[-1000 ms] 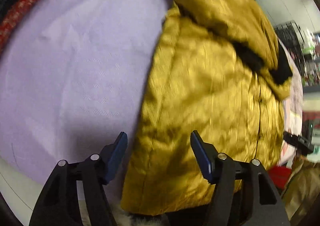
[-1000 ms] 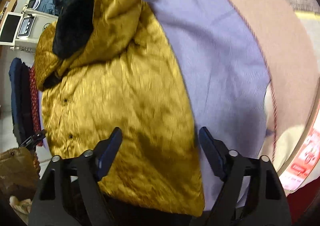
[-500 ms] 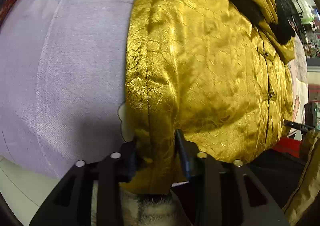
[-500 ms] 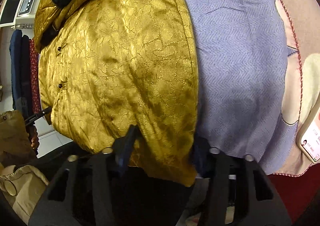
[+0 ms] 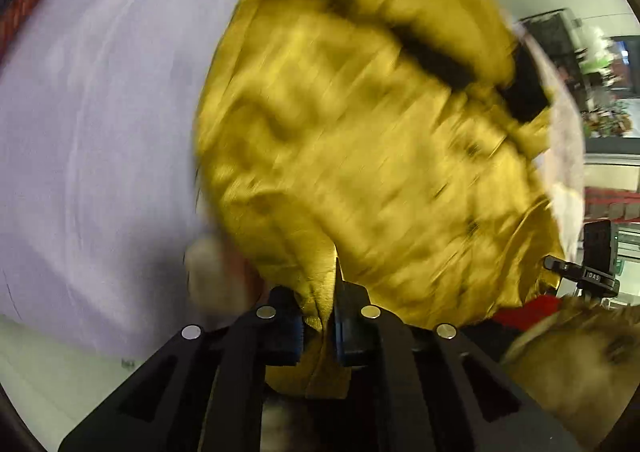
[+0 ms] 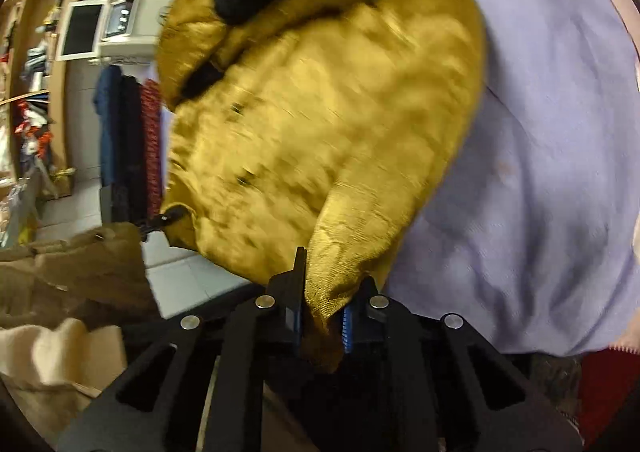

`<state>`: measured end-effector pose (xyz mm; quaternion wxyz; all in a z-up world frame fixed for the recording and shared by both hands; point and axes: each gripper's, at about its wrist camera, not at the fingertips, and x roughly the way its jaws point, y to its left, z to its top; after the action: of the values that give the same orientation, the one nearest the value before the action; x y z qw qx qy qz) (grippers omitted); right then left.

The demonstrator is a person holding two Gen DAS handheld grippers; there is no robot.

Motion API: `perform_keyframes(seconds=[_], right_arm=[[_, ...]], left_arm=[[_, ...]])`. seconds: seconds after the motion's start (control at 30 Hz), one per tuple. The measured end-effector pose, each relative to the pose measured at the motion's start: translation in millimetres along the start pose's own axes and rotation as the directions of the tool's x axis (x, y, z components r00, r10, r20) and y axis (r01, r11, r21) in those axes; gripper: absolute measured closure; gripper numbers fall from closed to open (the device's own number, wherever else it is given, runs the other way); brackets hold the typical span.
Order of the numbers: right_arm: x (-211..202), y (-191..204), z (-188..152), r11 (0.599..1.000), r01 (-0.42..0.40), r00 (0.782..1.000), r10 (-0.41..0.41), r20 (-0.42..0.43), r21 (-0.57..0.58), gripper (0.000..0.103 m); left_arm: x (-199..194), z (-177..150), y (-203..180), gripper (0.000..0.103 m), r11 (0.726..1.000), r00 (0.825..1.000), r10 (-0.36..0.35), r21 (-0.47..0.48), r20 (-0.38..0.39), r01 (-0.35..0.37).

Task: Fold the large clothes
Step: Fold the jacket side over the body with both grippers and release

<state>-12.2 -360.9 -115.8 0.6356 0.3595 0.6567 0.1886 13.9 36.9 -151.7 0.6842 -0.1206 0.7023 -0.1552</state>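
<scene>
A shiny gold jacket (image 5: 360, 152) with a black fur-lined hood lies on a purple sheet (image 5: 100, 112); it is blurred by motion. In the left wrist view my left gripper (image 5: 318, 316) is shut on a bunched fold of the jacket's near hem, which is lifted off the sheet. The right wrist view shows the same jacket (image 6: 320, 112) on the sheet (image 6: 540, 132). My right gripper (image 6: 322, 316) has its jaws closing on the other hem corner, and the blue pads press the fabric between them. The hem below the pads is hidden.
A tan garment (image 6: 72, 272) lies heaped beside the bed, also seen at the lower right (image 5: 568, 364). Wooden shelves (image 6: 32, 72), a monitor (image 6: 82, 30) and hanging dark clothes (image 6: 128, 140) stand beyond. A black device (image 5: 592, 272) sits past the bed's edge.
Both grippers dropped onto the jacket's near hem, closed from wide open onto the fabric, and have risen with it, so the hem bunches and lifts off the sheet.
</scene>
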Motion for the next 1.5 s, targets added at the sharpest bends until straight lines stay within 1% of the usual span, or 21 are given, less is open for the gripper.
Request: perform_keyframes(seconds=[0.1, 0.17, 0.2, 0.3, 0.37, 0.43, 0.47, 0.6, 0.77, 0.93, 1.03, 1.13, 1.2, 1.23, 1.3, 1.33, 1.37, 1.4, 1.43, 1.47, 1.5], right_arm=[[-24, 25, 37, 0.998, -0.058, 0.993, 0.061, 0.099, -0.037, 0.090], [-49, 35, 65, 0.994, -0.094, 0.980, 0.103, 0.168, -0.061, 0.090], [-59, 40, 78, 0.992, -0.106, 0.974, 0.117, 0.196, -0.068, 0.090], [-100, 43, 123, 0.988, -0.136, 0.942, 0.151, 0.299, -0.068, 0.090], [-122, 40, 154, 0.988, -0.147, 0.920, 0.155, 0.361, -0.048, 0.090], [-131, 41, 179, 0.986, -0.163, 0.907, 0.162, 0.390, -0.030, 0.090], [-134, 42, 194, 0.988, -0.155, 0.906, 0.152, 0.396, -0.025, 0.090], [-134, 43, 235, 0.996, -0.089, 0.915, 0.085, 0.394, -0.007, 0.090], [-124, 31, 279, 0.997, -0.034, 0.919, 0.005, 0.395, 0.065, 0.091], [-97, 19, 306, 0.992, 0.030, 0.924, -0.075, 0.375, 0.123, 0.090], [-79, 5, 317, 0.984, 0.062, 0.927, -0.118, 0.357, 0.167, 0.090], [-66, -9, 325, 0.975, 0.070, 0.927, -0.141, 0.348, 0.209, 0.090], [-61, -16, 330, 0.971, 0.065, 0.926, -0.144, 0.349, 0.229, 0.090], [-59, -19, 332, 0.969, 0.066, 0.925, -0.149, 0.350, 0.237, 0.090], [-56, -21, 337, 0.967, 0.072, 0.922, -0.158, 0.353, 0.244, 0.090], [-54, -21, 339, 0.966, 0.075, 0.921, -0.162, 0.354, 0.248, 0.090], [-52, -22, 343, 0.964, 0.079, 0.921, -0.168, 0.353, 0.255, 0.090], [-51, -23, 345, 0.962, 0.082, 0.920, -0.173, 0.352, 0.259, 0.090], [-49, -24, 347, 0.959, 0.096, 0.918, -0.188, 0.350, 0.265, 0.090], [-48, -25, 349, 0.956, 0.113, 0.914, -0.207, 0.349, 0.270, 0.090], [-47, -27, 351, 0.954, 0.121, 0.913, -0.215, 0.346, 0.274, 0.090]], left_arm=[[-35, 37, -15, 0.094, 1.000, 0.989, -0.007, 0.004, 0.148, 0.006], [-57, 63, -19, 0.094, 1.000, 0.972, -0.001, 0.004, 0.234, 0.000], [-70, 79, -21, 0.095, 1.000, 0.960, 0.016, 0.006, 0.281, -0.019], [-93, 117, -21, 0.095, 0.998, 0.935, 0.059, 0.002, 0.350, -0.064], [-103, 144, -17, 0.095, 0.997, 0.924, 0.074, -0.017, 0.375, -0.074], [-115, 164, -8, 0.095, 0.999, 0.921, 0.047, -0.023, 0.386, -0.042], [-117, 175, -9, 0.095, 0.999, 0.921, 0.040, -0.021, 0.388, -0.034], [-110, 218, -28, 0.095, 0.996, 0.923, 0.088, -0.007, 0.375, -0.093], [-95, 264, -27, 0.094, 0.993, 0.935, 0.115, -0.063, 0.337, -0.099], [-57, 292, -10, 0.090, 0.983, 0.953, 0.137, -0.152, 0.271, -0.098], [-35, 297, 6, 0.088, 0.972, 0.966, 0.111, -0.229, 0.232, -0.057], [-30, 298, 26, 0.086, 0.952, 0.968, 0.030, -0.302, 0.250, 0.048], [-36, 297, 40, 0.086, 0.927, 0.960, -0.044, -0.346, 0.277, 0.142], [-40, 296, 47, 0.086, 0.908, 0.951, -0.089, -0.368, 0.297, 0.200], [-52, 294, 64, 0.085, 0.852, 0.917, -0.196, -0.403, 0.347, 0.335], [-57, 293, 69, 0.082, 0.830, 0.902, -0.236, -0.409, 0.361, 0.380], [-65, 292, 73, 0.080, 0.820, 0.891, -0.257, -0.403, 0.375, 0.406], [-72, 292, 74, 0.073, 0.836, 0.893, -0.236, -0.389, 0.382, 0.387], [-86, 291, 73, 0.055, 0.872, 0.904, -0.157, -0.374, 0.397, 0.315], [-100, 289, 72, 0.043, 0.899, 0.906, -0.071, -0.367, 0.417, 0.240], [-120, 284, 74, 0.026, 0.914, 0.884, 0.028, -0.369, 0.466, 0.166]])
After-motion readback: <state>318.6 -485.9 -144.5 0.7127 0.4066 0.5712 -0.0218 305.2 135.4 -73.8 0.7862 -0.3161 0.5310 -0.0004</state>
